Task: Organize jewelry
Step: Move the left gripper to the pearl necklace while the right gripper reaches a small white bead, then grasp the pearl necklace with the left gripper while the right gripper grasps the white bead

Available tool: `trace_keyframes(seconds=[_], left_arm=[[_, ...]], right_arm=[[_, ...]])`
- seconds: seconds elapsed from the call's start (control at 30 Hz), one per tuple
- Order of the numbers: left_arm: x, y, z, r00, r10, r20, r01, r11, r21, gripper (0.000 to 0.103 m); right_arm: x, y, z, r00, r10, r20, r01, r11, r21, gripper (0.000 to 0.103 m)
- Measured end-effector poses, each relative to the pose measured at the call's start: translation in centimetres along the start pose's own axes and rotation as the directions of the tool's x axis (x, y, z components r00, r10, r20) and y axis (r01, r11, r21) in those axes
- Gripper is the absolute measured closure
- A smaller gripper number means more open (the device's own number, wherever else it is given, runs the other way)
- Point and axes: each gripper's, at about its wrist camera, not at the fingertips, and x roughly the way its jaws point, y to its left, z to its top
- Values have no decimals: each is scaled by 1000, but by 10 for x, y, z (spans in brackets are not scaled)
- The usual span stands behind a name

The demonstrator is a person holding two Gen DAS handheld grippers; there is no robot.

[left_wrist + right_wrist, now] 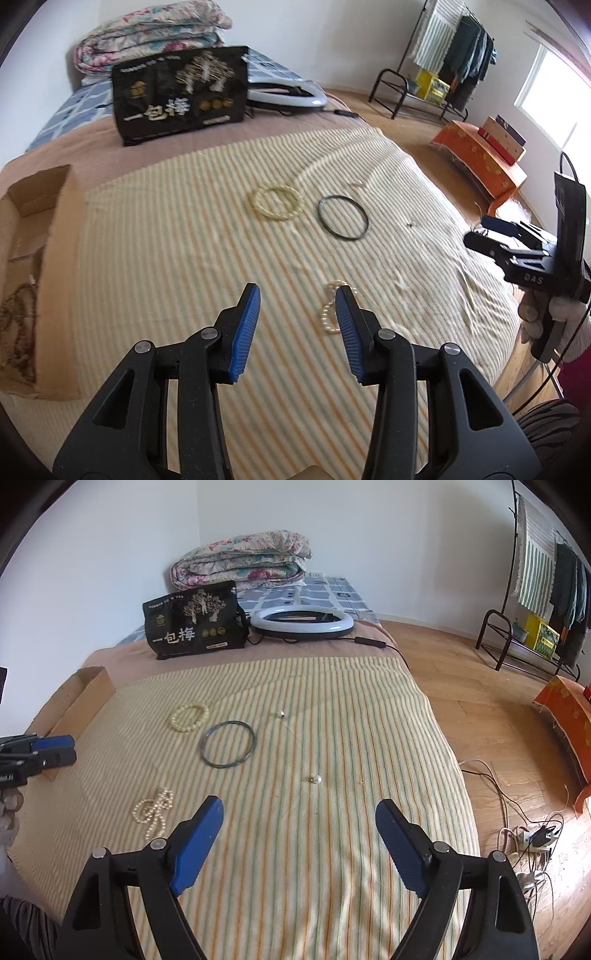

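Jewelry is spread flat on the striped bed cover (332,849), each piece apart and easily picked: a tangled white pearl strand (330,312) lies nearest, beside the open, empty left hand-held gripper (298,301). The right hand-held gripper (300,814), likewise open and empty, is aimed toward a loose pearl earring (317,779); farther off lie a dark thin bangle (226,743) and a cream beaded bracelet (190,717), with nothing obstructing the brown cardboard box (35,206) at the left.

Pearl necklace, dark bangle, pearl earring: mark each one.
pearl necklace (153,810), right wrist view, on the bunched strands.
dark bangle (204,755), right wrist view, on its lower left rim.
pearl earring (317,779), right wrist view, on the pearl itself.
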Motion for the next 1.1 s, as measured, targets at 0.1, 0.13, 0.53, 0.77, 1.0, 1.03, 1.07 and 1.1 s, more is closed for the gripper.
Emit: trace_keyframes(seconds=[0.1,0.13,0.53,0.77,1.0,1.03,1.07,1.1], left_arm=[[19,-12,0,999,-19,-28,19,1000,7,60],[26,-16,0,999,-26,-40,26,1000,9,60],[80,-38,-8,991,-21,-135,27,999,45,60],[94,-51,-14,991,41,-126,-28,994,110,60],[97,-53,-20,994,75,-80,-63,988,139,75],[97,-53,-20,994,76,-77,-65,988,139,77],[96,-51,-20,994,75,-75,-65,989,135,82],[96,-49,-20,995,72,-75,-62,990,129,87]], right_arm=[[17,-10,0,1000,10,-10,-10,1000,18,26],[22,-13,0,1000,15,-11,-15,1000,21,29],[78,-18,0,998,42,-46,-43,999,-28,44],[96,-18,1,996,47,-70,-50,998,-45,53],[107,-17,6,994,71,-81,-75,996,-49,68],[108,-16,6,993,77,-88,-82,995,-52,74],[109,-14,5,993,83,-89,-88,994,-59,80],[109,-11,4,993,82,-87,-89,994,-71,82]])
